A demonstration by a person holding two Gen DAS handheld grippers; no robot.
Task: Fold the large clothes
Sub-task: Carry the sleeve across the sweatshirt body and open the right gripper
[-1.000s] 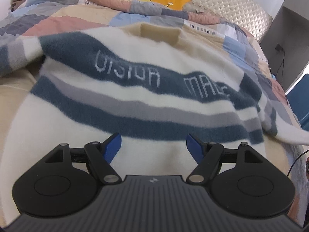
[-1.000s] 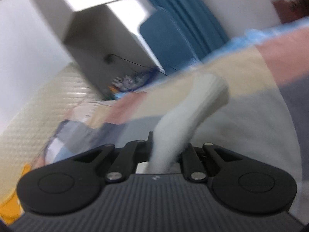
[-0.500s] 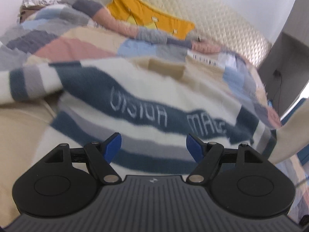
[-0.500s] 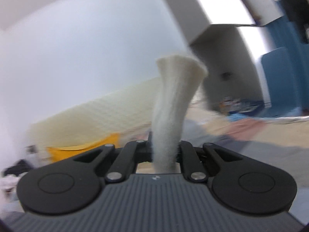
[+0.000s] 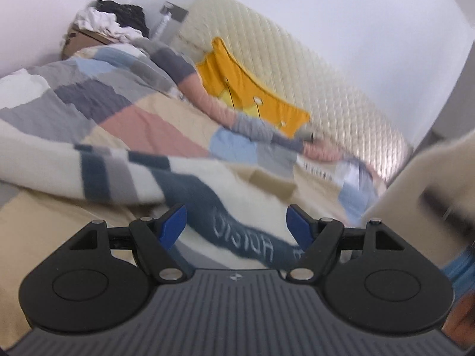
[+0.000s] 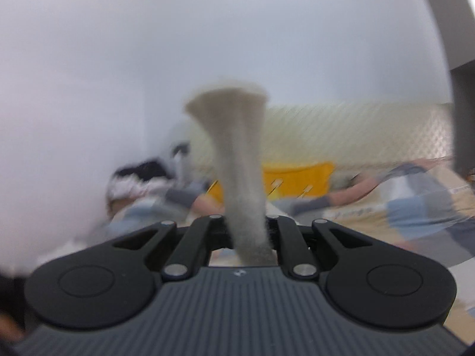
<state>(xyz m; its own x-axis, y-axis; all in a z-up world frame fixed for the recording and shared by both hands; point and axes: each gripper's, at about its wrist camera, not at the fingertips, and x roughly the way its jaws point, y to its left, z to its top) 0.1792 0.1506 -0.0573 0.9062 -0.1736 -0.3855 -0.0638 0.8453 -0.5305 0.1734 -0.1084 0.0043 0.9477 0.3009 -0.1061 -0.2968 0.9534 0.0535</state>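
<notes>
Looking along our left gripper [image 5: 236, 221], we see the striped sweater [image 5: 190, 190] spread flat on the patchwork quilt [image 5: 142, 124], directly ahead of and below the blue fingertips [image 5: 173, 222], which stand wide apart with nothing between them. The sweater's body runs away from us toward the quilted headboard [image 5: 326, 95], and one striped sleeve [image 5: 98, 178] stretches out to the left across the quilt. Our right gripper [image 6: 248, 231] is clamped tight on a strip of cream fleece [image 6: 237, 160], most likely the other sleeve, which stands up out of the jaws and flares at its end. Judging by this, the coming fold turns on carrying that held end across the body toward the left, so the right hand does the work while the left is nearer the chest and could pin it. The left view alone shows the sweater's layout, plus a pale blurred shape [image 5: 421, 178] at its right edge; the right view alone shows the grip, but not the body below.
</notes>
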